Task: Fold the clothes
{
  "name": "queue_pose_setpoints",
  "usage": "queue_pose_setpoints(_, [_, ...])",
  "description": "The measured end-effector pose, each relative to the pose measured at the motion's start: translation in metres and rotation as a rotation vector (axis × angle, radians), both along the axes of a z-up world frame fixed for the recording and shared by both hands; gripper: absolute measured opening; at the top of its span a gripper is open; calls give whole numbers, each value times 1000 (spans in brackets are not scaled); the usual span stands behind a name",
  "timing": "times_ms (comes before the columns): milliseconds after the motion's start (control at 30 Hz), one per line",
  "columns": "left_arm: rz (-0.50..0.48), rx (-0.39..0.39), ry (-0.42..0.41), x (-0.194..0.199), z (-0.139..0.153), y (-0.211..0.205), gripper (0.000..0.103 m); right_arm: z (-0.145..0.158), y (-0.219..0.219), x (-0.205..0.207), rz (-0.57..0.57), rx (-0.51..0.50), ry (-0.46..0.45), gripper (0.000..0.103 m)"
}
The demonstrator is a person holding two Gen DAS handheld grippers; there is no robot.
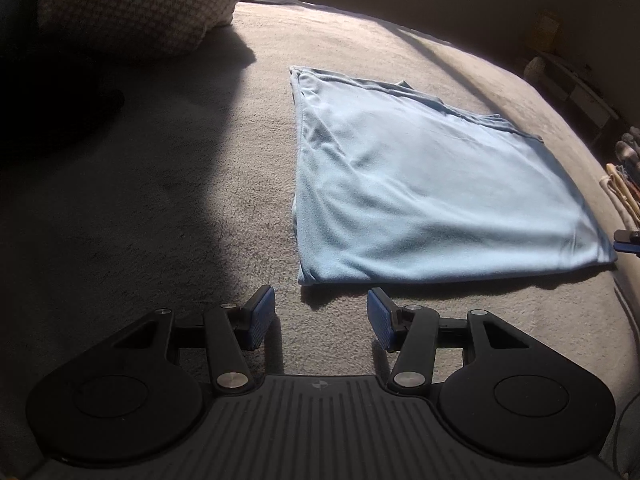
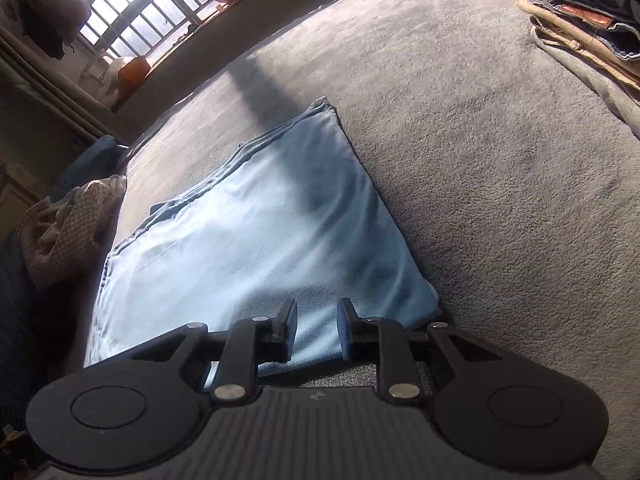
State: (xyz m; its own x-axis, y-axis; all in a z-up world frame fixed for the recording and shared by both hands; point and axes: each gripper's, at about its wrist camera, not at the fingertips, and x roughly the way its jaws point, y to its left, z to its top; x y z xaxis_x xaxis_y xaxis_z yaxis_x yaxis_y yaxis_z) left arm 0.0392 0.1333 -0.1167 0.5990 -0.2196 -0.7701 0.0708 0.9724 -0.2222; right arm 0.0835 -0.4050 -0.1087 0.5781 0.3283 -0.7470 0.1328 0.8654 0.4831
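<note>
Two grippers sit low over a big grey bed cover (image 1: 360, 40) with sun and shadow on it. One light blue cloth (image 1: 420, 184) lies flat on that cover, folded into a neat square shape with its edges stacked along the far side. In the left wrist view, the left gripper (image 1: 321, 318) is just in front of the near left corner of the blue cloth, close to it but not touching it. Its two fingers with blue pads (image 1: 260, 316) are spread wide apart and nothing is between them, only the grey cover. At the far right edge of that view, a small bit of the other tool shows beside the near right corner of the cloth. In the right wrist view, the right gripper (image 2: 317, 330) is over the near edge of the blue cloth, close to its right corner. Its fingers are apart too, with a smaller gap, and blue cloth shows through the gap, but they are not pinching it. A checked blanket (image 1: 132, 12) lies bunched up far off on the left side of the bed. A stack of folded clothes (image 2: 588, 28) rests on the far right side, well apart from the blue cloth. A window with bars (image 2: 132, 8) lets bright light in.
</note>
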Motion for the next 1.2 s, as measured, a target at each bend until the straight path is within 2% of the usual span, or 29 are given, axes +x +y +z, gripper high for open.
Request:
queue_pose_setpoints(167, [2,1,7,-1,-1,0,51,-14,-21,-4,-77,-49,46,23])
queue_pose_setpoints(267, [3,4,13,-1,-2,0,51,-17,-36,-9,-162,-125,76,23])
queue_pose_setpoints(433, [15,8,27,-1,-3,1,51,-4,-39,-16,-201,-183,30,23])
queue_pose_setpoints(600, [20,77,59,2,1,-7,51,15,-18,-14,-142,-246,-40,23])
queue_pose_setpoints(700, [23,137,85,2,5,-16,51,27,5,-13,-63,-287,-85,23])
queue_pose_setpoints(867, [39,180,151,4,7,-25,54,42,59,-17,127,-396,-179,25])
queue_pose_setpoints(933, [50,202,164,3,7,-27,61,45,87,-22,225,-447,-218,35])
queue_pose_setpoints(1067, [74,257,161,3,8,-26,70,51,144,-32,423,-547,-297,42])
queue_pose_setpoints(1133, [82,291,162,5,8,-24,78,56,177,-36,541,-581,-325,45])
queue_pose_setpoints(1200, [84,323,167,8,7,-22,81,62,215,-41,678,-635,-368,47])
